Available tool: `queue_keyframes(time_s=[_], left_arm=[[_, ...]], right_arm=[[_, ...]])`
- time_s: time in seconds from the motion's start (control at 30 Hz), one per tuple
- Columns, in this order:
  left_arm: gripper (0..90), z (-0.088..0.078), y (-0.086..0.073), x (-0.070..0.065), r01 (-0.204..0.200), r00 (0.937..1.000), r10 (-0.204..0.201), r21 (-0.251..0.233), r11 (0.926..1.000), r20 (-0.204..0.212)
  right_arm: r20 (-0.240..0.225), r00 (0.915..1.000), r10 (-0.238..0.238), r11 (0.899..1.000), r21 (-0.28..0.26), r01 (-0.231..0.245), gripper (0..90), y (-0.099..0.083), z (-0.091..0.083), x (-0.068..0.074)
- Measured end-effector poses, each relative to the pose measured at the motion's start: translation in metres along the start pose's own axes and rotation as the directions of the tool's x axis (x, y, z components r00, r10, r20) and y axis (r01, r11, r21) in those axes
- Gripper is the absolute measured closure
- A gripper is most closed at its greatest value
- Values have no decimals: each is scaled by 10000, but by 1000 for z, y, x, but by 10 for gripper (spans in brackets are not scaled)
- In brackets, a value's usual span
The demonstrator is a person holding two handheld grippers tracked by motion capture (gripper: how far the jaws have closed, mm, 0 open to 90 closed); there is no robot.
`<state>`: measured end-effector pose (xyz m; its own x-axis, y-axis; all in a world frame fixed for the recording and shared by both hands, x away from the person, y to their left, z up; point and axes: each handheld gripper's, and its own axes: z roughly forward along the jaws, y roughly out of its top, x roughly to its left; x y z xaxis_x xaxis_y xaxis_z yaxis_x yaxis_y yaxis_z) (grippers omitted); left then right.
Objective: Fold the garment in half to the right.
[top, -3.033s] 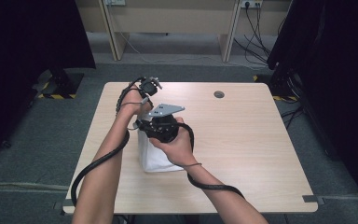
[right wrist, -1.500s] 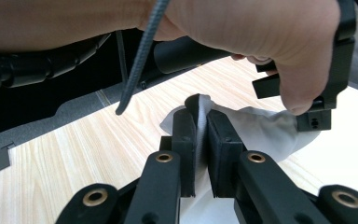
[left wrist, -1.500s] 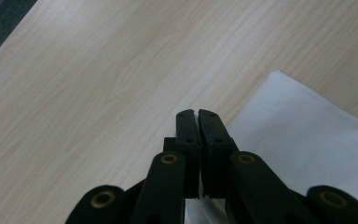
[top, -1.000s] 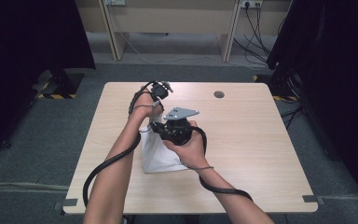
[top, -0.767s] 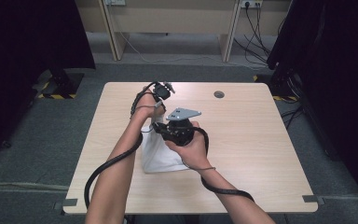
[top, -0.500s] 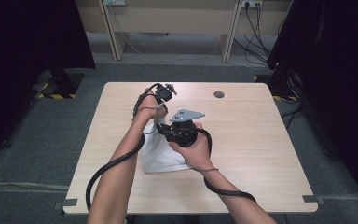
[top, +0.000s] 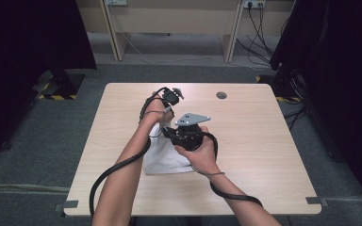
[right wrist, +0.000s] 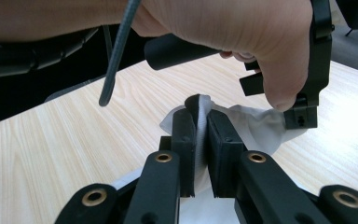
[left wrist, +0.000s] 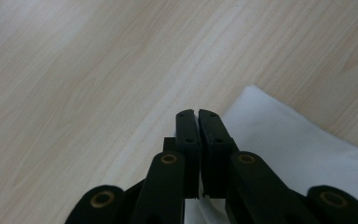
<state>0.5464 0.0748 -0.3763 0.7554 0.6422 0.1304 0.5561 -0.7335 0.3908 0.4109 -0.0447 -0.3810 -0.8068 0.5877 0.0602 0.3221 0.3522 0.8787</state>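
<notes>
Right gripper [right wrist: 200, 112] clamps a raised fold of the white cloth [right wrist: 256, 123] between its jaws; left gripper [left wrist: 198, 114], just beyond it, is also pressed together on that cloth, above the table [top: 264, 141].

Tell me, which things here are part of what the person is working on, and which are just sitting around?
In use: white cloth, left gripper, right gripper pinching a fold of it.

Lying about: table, its round cable port, floor cables.
</notes>
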Motion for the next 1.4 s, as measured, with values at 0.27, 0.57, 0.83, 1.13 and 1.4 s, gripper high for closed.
queue_keyframes(time_s=[0.27,0.57,0.83,1.13,1.4], left_arm=[[865,3,7,-8,-221,9997,222,-63,9997,126],[866,5,10,-13,-359,9992,360,-61,9993,198],[865,4,14,-17,-500,9984,503,-116,9987,246],[865,6,16,-21,-593,9978,597,-119,9982,286],[865,9,19,-24,-694,9970,698,-114,9975,343]], right_arm=[[47,10000,32,10000,-2,-32,829,-5,-4,-2],[98,9999,93,10000,-11,-93,829,-9,-7,-4],[80,9999,124,9999,4,-124,829,-10,-9,-3],[144,9997,185,9998,-7,-185,829,-12,-12,-4],[209,9995,241,9997,0,-241,829,-16,-16,-6]])
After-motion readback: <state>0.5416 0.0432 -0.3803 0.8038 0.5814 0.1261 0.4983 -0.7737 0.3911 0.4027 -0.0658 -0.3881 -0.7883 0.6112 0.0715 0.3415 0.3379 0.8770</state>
